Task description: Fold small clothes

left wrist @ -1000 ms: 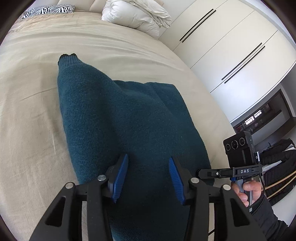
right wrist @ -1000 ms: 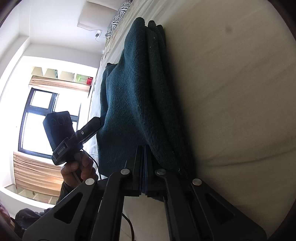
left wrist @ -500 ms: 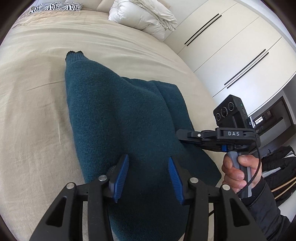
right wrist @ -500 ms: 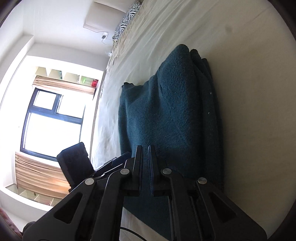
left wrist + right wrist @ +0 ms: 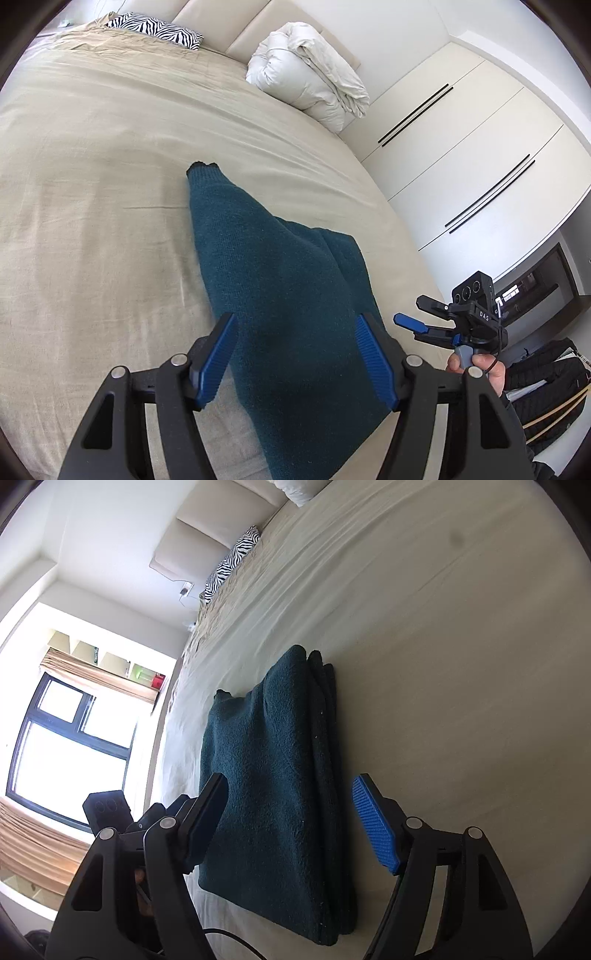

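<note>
Jaws of left gripper (image 5: 295, 354) and right gripper (image 5: 291, 819) opening, empty; teal sweater (image 5: 280, 295) sleeve at 12 o'clock may spring unfolded.

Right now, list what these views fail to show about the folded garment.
- Teal garment, left wrist view: near end cut off by the frame edge.
- Right wrist view: underside hidden against the bed.
- Left gripper, right wrist view: mostly hidden behind the near finger.

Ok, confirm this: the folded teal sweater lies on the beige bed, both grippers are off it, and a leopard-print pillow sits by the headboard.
One detail is wrong: the pillow is zebra-striped, not leopard-print, as the left wrist view shows. The folded teal sweater does lie on the beige bed, with the left gripper and right gripper opening off it.
</note>
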`<state>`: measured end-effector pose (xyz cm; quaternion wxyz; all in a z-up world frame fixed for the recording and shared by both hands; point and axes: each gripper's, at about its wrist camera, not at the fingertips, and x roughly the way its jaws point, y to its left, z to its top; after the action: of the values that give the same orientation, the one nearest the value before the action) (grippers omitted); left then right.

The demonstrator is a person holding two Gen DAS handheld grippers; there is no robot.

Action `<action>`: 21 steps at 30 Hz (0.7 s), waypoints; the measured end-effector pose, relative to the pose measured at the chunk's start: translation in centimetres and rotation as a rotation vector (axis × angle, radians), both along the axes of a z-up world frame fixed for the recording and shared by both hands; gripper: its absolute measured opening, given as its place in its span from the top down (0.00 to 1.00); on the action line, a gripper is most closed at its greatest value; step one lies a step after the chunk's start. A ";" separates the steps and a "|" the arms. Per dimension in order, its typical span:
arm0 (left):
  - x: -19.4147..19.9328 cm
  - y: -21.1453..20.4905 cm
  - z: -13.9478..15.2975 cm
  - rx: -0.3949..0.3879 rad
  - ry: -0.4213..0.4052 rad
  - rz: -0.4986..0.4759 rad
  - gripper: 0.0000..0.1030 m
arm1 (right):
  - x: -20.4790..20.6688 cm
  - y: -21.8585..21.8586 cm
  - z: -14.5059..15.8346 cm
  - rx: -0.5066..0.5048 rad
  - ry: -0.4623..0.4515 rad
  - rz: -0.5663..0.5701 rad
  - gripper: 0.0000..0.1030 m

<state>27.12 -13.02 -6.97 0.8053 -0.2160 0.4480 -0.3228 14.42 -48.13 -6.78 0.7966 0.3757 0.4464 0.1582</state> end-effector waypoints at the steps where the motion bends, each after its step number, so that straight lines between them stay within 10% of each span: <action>1: 0.4 -0.2 -0.7 0.011 0.036 -0.015 0.33 | 0.3 -0.1 -0.6 -0.010 0.030 0.019 0.32; 11: 3.3 -1.7 -5.6 -0.048 0.272 -0.037 0.30 | 5.8 3.9 -4.4 0.010 0.171 0.127 0.37; 21: 3.0 -3.4 -3.9 0.131 0.229 -0.054 0.58 | 7.2 7.2 -4.0 -0.158 0.185 0.149 0.75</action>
<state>30.13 -16.44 -10.92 0.7523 -0.1860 0.5627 -0.2877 21.64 -40.94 -10.82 0.7654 0.2904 0.5555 0.1459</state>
